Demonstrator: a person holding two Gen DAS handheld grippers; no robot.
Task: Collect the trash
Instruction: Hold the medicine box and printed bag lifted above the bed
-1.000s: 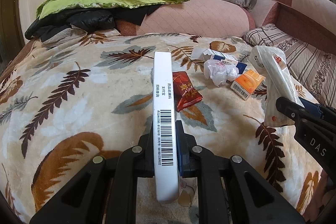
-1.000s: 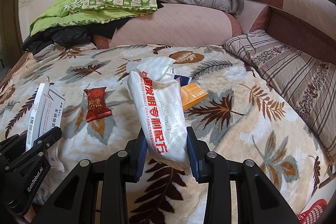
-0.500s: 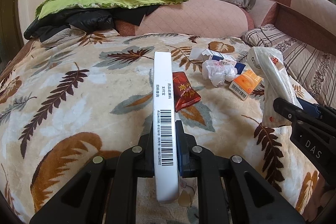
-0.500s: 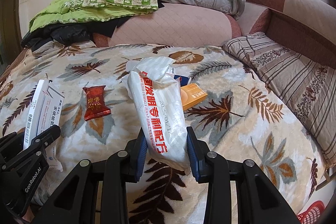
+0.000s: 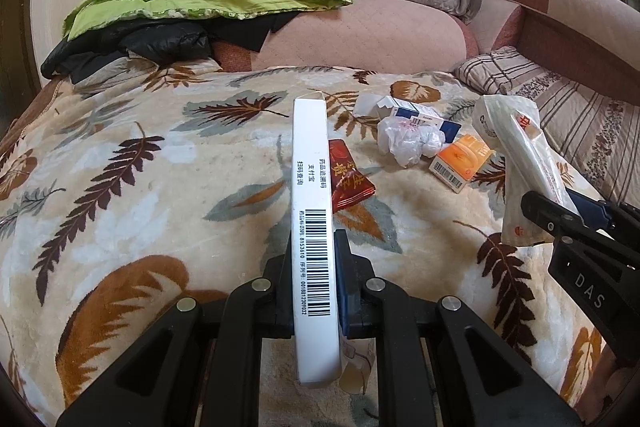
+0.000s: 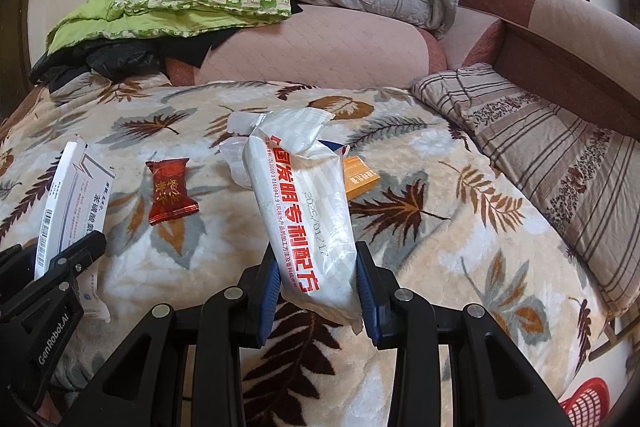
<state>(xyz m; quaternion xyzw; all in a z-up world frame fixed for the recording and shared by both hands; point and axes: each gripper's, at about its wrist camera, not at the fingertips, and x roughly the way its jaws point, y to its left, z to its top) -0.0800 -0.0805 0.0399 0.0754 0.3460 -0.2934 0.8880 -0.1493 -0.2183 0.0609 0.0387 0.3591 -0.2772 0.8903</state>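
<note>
Both grippers have drawn back slightly — left gripper [image 5: 313, 259] clamps a white box [image 5: 311, 187] (barcode up), right gripper [image 6: 316, 279] squeezes a white packet [image 6: 304, 203].

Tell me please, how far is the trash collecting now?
Nothing visibly binned yet. In hand: left gripper clamps a white box; right gripper clamps a white packet. Left on the blanket: red candy wrapper, orange box, crumpled plastic, blue-white box.

Left claw [image 5: 314, 287] clamped on load; right claw [image 6: 318, 287] likewise, side by side.
</note>
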